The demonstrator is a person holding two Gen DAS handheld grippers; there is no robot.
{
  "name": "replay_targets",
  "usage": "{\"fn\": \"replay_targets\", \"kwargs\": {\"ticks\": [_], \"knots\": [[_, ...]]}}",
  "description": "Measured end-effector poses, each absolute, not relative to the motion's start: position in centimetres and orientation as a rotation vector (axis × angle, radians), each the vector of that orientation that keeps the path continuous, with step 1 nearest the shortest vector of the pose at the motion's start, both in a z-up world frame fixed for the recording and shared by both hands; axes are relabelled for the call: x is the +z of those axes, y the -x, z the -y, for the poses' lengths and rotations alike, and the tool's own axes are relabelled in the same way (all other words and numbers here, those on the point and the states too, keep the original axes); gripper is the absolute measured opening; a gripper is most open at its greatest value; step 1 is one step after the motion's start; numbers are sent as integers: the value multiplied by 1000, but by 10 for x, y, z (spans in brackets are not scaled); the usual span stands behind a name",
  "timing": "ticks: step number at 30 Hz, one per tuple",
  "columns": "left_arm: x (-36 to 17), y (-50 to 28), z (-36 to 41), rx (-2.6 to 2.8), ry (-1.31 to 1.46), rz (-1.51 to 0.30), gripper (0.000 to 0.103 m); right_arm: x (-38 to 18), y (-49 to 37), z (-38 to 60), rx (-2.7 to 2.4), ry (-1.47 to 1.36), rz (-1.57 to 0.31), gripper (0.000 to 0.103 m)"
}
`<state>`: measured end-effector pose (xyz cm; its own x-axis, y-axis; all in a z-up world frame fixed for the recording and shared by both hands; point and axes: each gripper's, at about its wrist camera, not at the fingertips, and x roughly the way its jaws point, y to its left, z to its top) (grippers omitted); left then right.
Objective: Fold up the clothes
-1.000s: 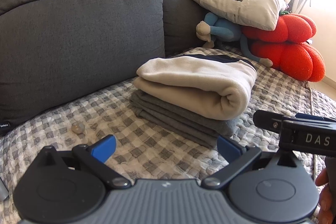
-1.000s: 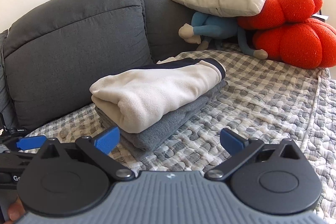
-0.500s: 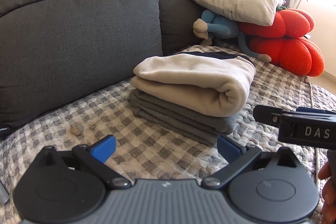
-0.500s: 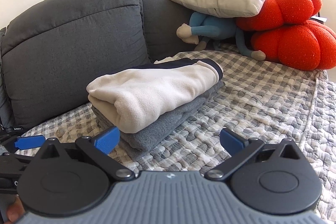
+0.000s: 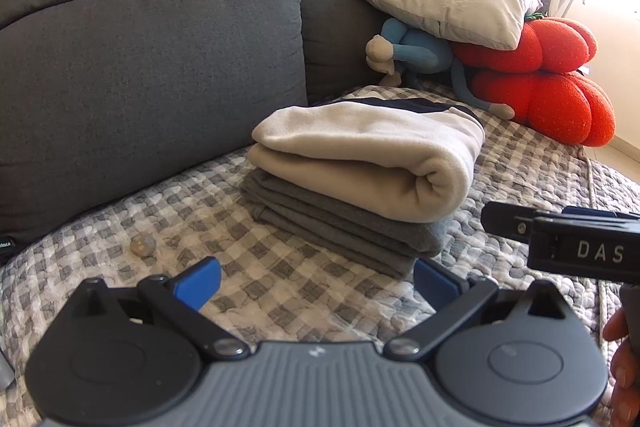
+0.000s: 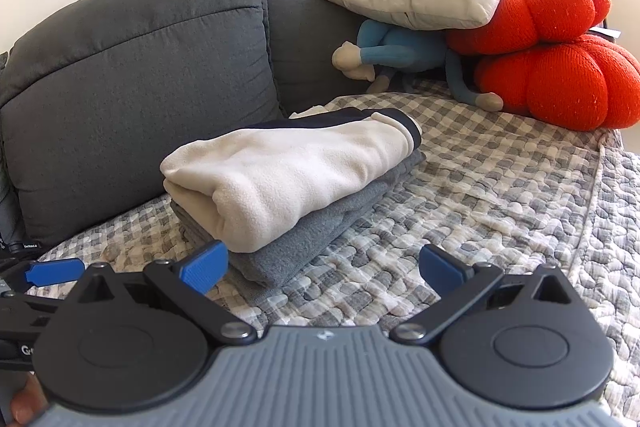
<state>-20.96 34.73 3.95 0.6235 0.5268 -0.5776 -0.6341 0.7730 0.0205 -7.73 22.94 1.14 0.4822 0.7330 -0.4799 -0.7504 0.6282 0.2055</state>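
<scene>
Both sets of fingers stand wide apart and carry nothing: your left gripper (image 5: 316, 281) and your right gripper (image 6: 324, 267) hover low over the checked quilt (image 5: 328, 291), short of the clothes.

Task items: a cream fleece garment (image 5: 360, 163), folded, lies squarely on a folded grey garment (image 5: 344, 227). The stack sits mid-seat on the quilt, in front of the dark grey sofa back (image 5: 152, 39).

Key relation: the stack lies ahead of both grippers, a little right of centre for the left and left of centre for the right, so it sits between them. Its long axis runs from the near rolled end away toward the far right, where the navy trim (image 6: 352, 117) shows. The right gripper's left finger (image 6: 204, 265) is just beside the near corner of the grey layer; whether it touches, you cannot tell. Judged nearer arm: right.

Judgement: folding looks essentially done, with no loose garment in view.

Other: white pillow (image 5: 444, 7), blue plush toy (image 5: 416, 51) and red pumpkin cushions (image 5: 548, 83) at far right, well apart from the stack.
</scene>
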Motion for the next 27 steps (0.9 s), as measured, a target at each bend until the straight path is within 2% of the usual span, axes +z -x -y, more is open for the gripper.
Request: {"fn": "replay_targets", "kwargs": {"ticks": [27], "knots": [[41, 209, -346, 661, 179, -601, 102, 10, 79, -233, 914, 57, -573, 103]]}}
